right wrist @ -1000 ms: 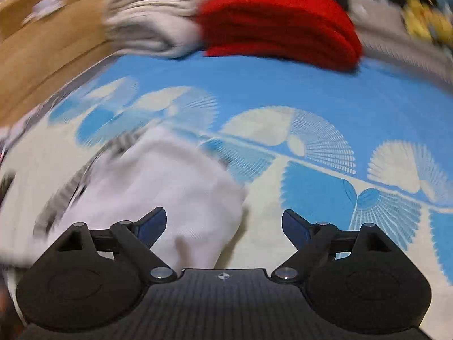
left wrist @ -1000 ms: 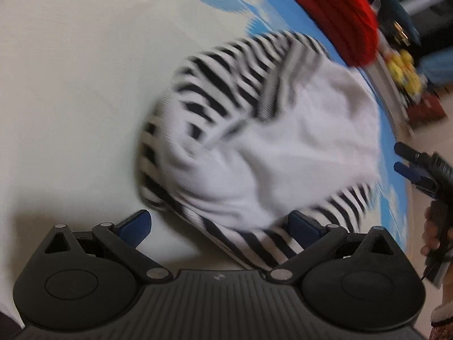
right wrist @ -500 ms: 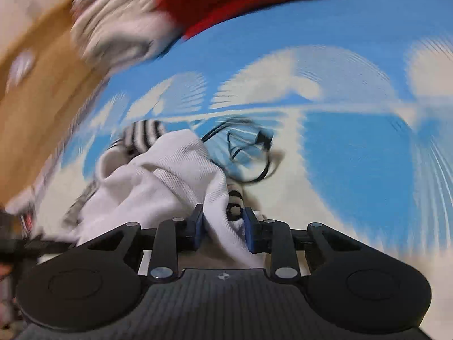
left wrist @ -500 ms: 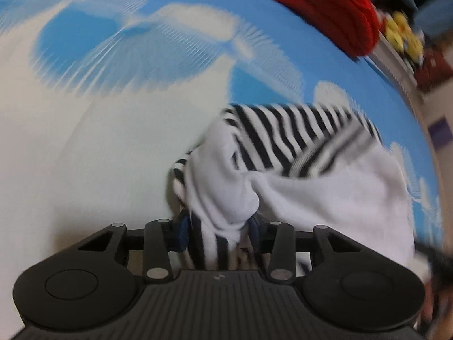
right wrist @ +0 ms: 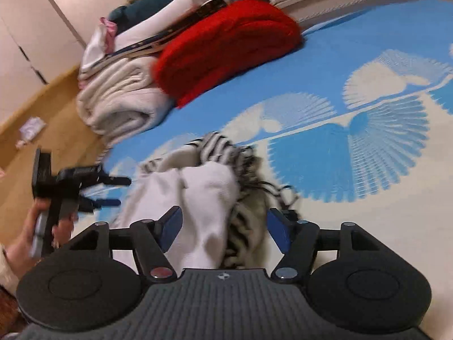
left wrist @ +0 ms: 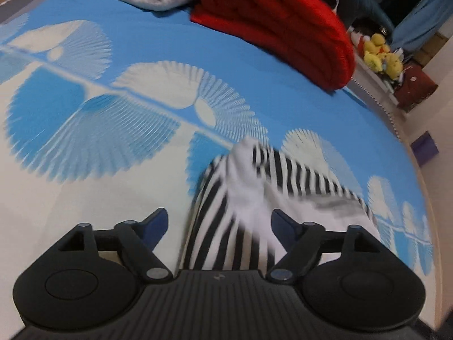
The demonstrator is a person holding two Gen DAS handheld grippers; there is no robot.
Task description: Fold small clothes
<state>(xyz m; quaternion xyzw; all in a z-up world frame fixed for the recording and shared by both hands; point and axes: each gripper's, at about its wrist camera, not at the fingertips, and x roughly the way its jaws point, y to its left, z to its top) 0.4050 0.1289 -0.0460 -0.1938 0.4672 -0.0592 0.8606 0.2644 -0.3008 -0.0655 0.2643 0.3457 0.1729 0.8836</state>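
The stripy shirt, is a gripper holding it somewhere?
No. Both the left gripper and right gripper have just been opening; the stripy shirt lies between their pads, unpinched.

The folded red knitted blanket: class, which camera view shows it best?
The right wrist view: the folded red knitted blanket appears whole beside the cream bedding. The left wrist view crops its top at the frame edge.

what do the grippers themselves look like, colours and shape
Both match. The left gripper and right gripper have a dark grey ribbed body with a small white mark at its front edge, two round black housings, black link arms on silver pivot pins, and blue pads lining the jaws. In the right wrist view the left one has a black handle in the person's hand. No cables on them show.
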